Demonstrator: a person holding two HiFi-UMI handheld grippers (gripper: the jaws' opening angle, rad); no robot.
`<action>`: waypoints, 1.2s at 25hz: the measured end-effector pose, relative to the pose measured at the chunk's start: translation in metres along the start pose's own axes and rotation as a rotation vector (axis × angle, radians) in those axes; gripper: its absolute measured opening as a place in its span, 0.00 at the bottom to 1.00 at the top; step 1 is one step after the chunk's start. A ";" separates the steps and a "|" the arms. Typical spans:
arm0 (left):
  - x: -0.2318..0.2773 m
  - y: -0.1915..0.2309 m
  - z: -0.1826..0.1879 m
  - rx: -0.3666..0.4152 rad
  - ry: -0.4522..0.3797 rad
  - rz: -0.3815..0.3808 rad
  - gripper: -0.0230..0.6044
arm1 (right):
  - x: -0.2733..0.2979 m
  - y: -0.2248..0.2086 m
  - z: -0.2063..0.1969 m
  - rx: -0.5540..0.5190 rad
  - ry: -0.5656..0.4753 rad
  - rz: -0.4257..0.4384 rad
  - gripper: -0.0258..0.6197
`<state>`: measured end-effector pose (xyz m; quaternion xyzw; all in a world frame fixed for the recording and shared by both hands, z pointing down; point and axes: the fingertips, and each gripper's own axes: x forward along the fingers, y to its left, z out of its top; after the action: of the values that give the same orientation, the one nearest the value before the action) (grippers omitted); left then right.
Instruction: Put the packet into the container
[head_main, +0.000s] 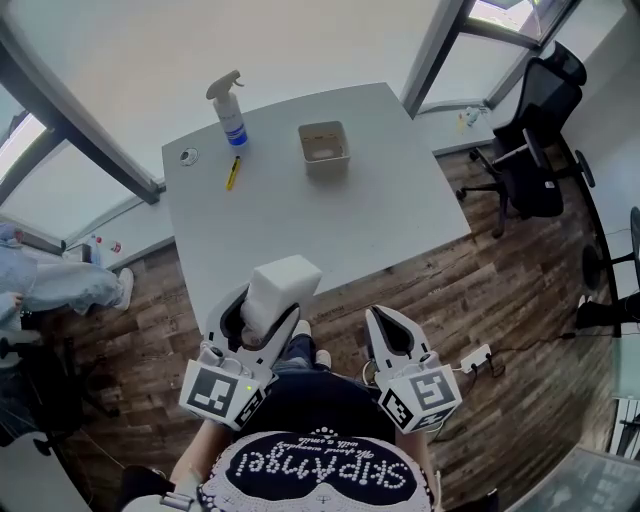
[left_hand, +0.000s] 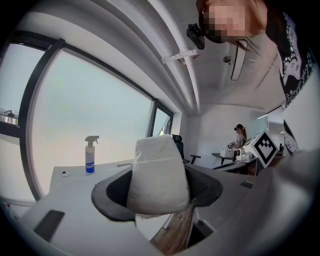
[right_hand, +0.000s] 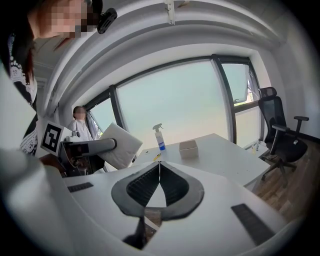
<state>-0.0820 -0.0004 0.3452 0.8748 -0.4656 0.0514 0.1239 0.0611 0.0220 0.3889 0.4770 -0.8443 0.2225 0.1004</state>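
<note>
The table (head_main: 300, 220) stands ahead of the person, with the window wall behind it. On the table, near its far edge, the container (head_main: 324, 143) sits right of centre. The spray bottle (head_main: 229, 108) stands upright to the container's left, near the far-left corner. A pen (head_main: 232, 172) lies just in front of the bottle, and a small round item (head_main: 188, 155) lies to the pen's left. The left gripper (head_main: 262, 312) is at the table's near edge, with the packet (head_main: 280, 288) between its jaws, well apart from the container. The right gripper (head_main: 380, 318) is beside it to the right, over the floor, jaws together. An office chair (head_main: 535, 140) stands off the table's right side.
</note>
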 end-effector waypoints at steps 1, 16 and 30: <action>0.002 0.002 0.000 -0.001 -0.001 -0.003 0.49 | 0.002 -0.001 0.001 0.001 0.000 -0.004 0.06; 0.006 0.034 0.005 -0.010 -0.019 -0.032 0.49 | 0.028 0.010 0.004 -0.024 0.006 -0.038 0.06; 0.017 0.043 0.000 -0.045 0.008 -0.007 0.49 | 0.046 0.004 0.001 -0.015 0.059 -0.026 0.06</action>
<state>-0.1075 -0.0370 0.3559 0.8732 -0.4630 0.0440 0.1455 0.0332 -0.0120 0.4046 0.4804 -0.8363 0.2290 0.1318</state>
